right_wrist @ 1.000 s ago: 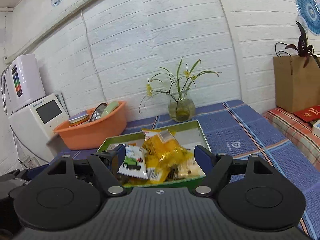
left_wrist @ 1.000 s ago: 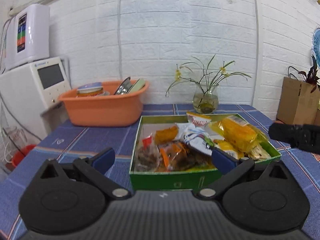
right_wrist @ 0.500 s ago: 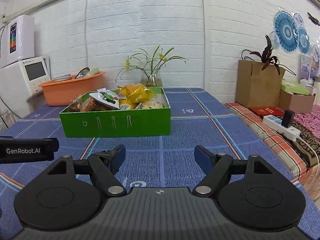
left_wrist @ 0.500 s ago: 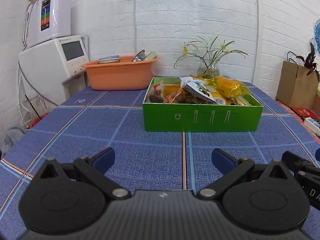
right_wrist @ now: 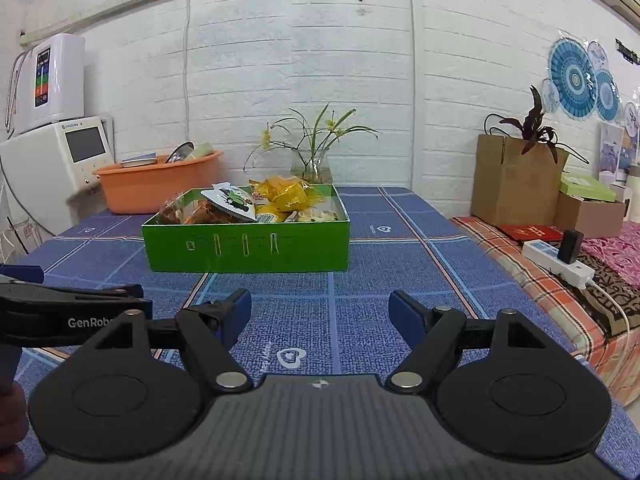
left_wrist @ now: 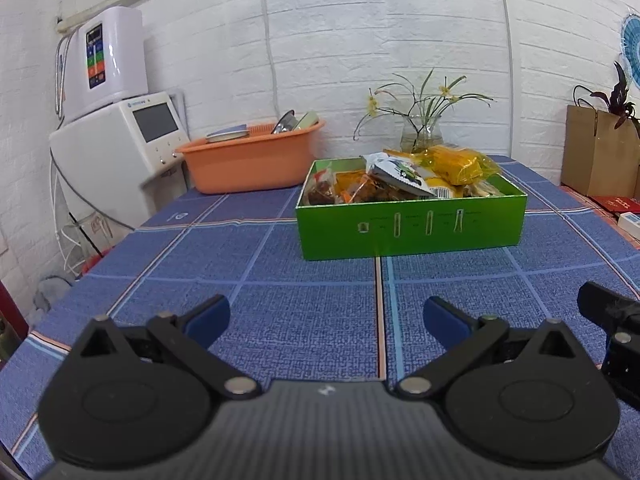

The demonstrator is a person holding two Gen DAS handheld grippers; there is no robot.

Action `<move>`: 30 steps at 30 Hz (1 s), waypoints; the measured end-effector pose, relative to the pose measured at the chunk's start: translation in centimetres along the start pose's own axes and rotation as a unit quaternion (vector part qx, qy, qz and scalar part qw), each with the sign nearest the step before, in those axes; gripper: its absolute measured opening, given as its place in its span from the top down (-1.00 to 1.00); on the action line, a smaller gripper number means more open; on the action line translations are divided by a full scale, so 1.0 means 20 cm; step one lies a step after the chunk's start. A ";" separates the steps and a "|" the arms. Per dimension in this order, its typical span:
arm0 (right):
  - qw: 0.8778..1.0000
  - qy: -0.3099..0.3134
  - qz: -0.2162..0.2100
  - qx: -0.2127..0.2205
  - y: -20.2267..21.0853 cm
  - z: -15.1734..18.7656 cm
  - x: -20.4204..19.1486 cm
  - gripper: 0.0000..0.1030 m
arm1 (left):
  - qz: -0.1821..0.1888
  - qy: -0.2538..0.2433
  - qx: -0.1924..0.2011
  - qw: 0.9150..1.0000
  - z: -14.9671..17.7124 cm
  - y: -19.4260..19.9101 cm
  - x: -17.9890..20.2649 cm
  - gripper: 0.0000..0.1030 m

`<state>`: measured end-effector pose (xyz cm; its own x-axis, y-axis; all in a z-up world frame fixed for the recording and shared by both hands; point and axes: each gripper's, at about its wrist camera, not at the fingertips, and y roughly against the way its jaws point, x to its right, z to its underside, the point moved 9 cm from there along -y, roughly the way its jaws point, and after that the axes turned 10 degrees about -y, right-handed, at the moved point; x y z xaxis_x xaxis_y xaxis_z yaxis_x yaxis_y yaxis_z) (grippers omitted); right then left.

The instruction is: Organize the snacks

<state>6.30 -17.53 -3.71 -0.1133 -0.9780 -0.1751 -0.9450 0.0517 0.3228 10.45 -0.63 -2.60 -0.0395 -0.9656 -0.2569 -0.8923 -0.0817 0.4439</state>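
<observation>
A green box (left_wrist: 412, 224) full of snack packets stands on the blue checked tablecloth; it also shows in the right wrist view (right_wrist: 248, 246). A white packet (left_wrist: 400, 174) and yellow packets (left_wrist: 456, 164) stick up above its rim. My left gripper (left_wrist: 326, 316) is open and empty, low over the cloth, well short of the box. My right gripper (right_wrist: 320, 316) is open and empty, also short of the box. Each gripper shows at the edge of the other's view.
An orange basin (left_wrist: 252, 160) with dishes stands behind the box at the left. A glass vase with flowers (left_wrist: 420, 136) stands behind the box. A white appliance (left_wrist: 116, 140) is at the far left. A cardboard box (right_wrist: 516, 184) and power strip (right_wrist: 556, 258) lie off the table's right.
Both grippers have pulled back from over the box to low above the near part of the table. The snacks stay in the box. Both stay open.
</observation>
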 end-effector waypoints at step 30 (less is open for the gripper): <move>0.999 -0.045 0.002 -0.004 0.01 0.01 0.04 -1.00 | 0.036 0.014 -0.025 0.999 0.06 0.00 0.02 -1.00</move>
<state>5.92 -18.31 -3.92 -0.1444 -0.9555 -0.2573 -0.9419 0.0531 0.3315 9.81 -0.79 -3.72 -0.0896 -0.9758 -0.1993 -0.8639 -0.0234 0.5031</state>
